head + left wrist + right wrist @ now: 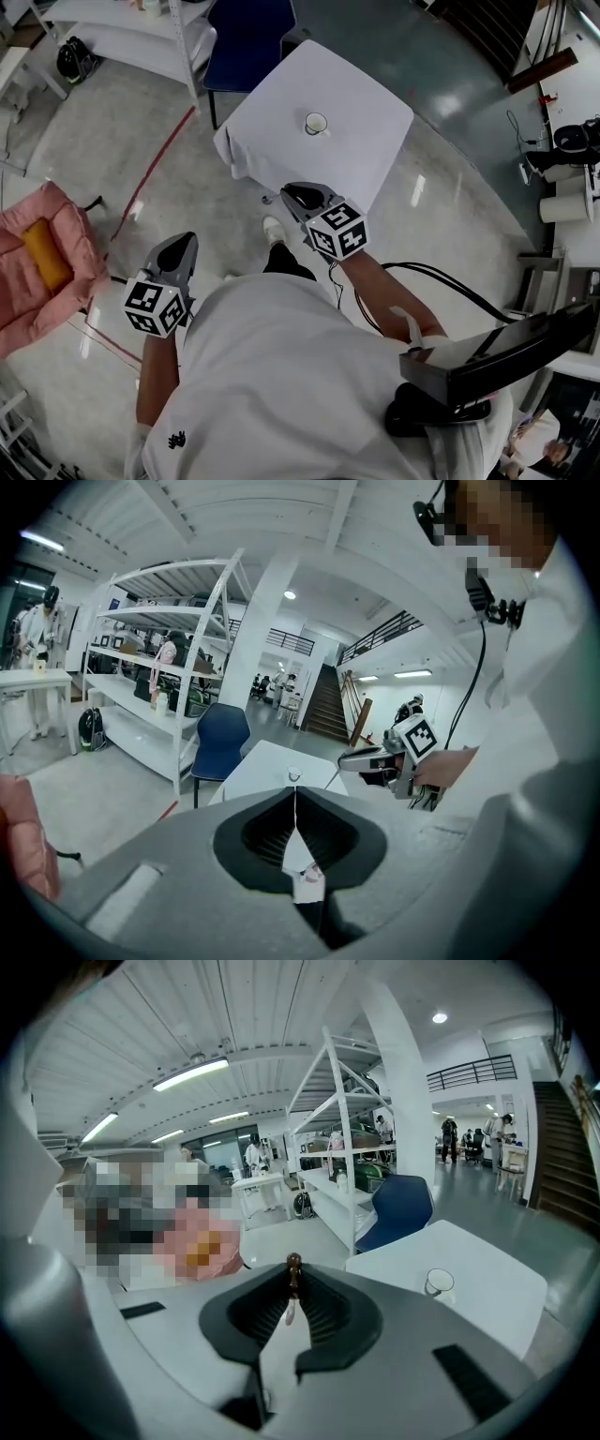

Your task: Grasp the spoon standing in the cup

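The left gripper (185,244), near left, is clenched on nothing and looks idle. The right gripper (289,193) grasps a thin brown-tipped spoon (292,1283) upright between its jaw tips. Far off, the cup (316,123) stands on the cloth-covered table (356,159) and looks empty, so the grasp seems done.

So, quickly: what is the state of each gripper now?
Left gripper: closed, empty.
Right gripper: closed on a thin brown-tipped thing, apparently the spoon.
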